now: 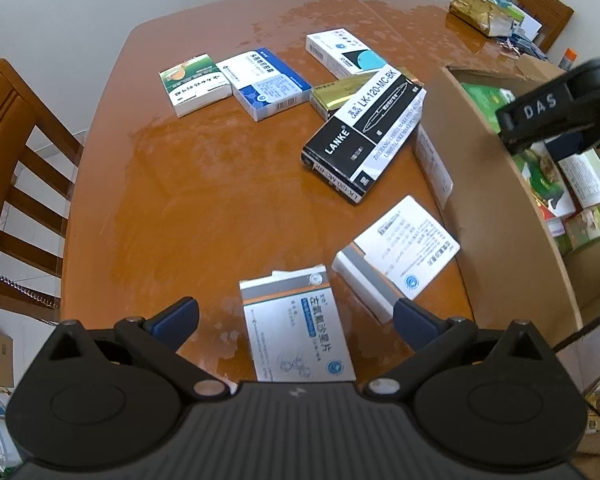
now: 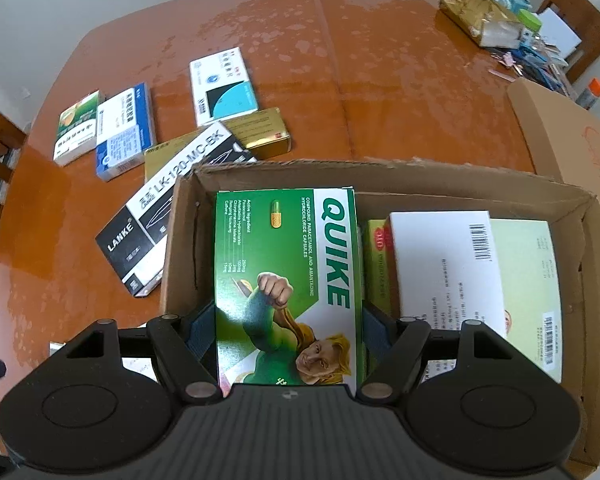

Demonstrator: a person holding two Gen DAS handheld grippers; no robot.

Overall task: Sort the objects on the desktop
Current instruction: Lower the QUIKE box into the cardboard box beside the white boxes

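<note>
right tool (image 2: 288, 336) clamped on green box (image 2: 286, 272)

Green box (image 2: 286, 280): "QUIKE"; black-white box (image 1: 366, 134): "LANKE LK-120-MC-BK"; black clamp (image 1: 540, 114): "DAS".

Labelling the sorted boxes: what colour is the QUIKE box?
Green and white QUIKE box, clearest in the right wrist view.

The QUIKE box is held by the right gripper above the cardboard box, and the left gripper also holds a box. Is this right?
Not quite. The right gripper does hold the QUIKE box above the cardboard box, but the left gripper holds nothing. In the left wrist view its jaws stand open above a white box that lies on the table.
</note>
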